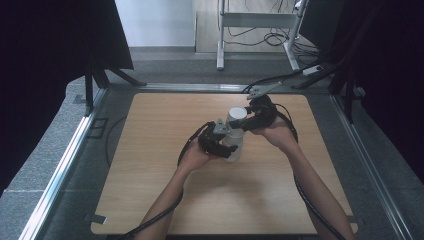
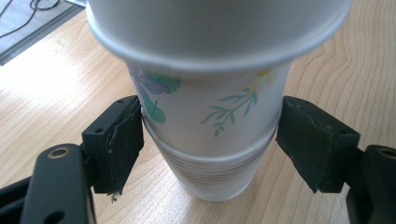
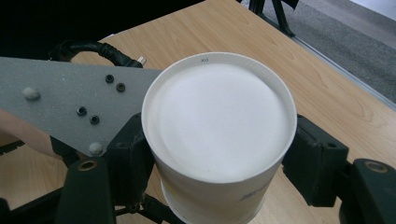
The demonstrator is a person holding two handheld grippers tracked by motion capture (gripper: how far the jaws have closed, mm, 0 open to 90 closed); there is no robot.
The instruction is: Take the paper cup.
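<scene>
My left gripper point(image 2: 208, 140) clamped the lower cups of the upside-down stack point(image 1: 235, 137) mid-desk point(image 1: 150, 150); the left pad touched, the right perhaps just clear. My right gripper point(image 3: 219, 163) squeezed the top cup point(image 3: 219, 126), not yet pulled free. Separating remained. I counted one stack; its ribbed rims suggested several cups, number unclear.

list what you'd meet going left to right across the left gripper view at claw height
left black claw pad → stack of white paper cups with a green leaf print, upside down on the light wooden table → right black claw pad
</scene>
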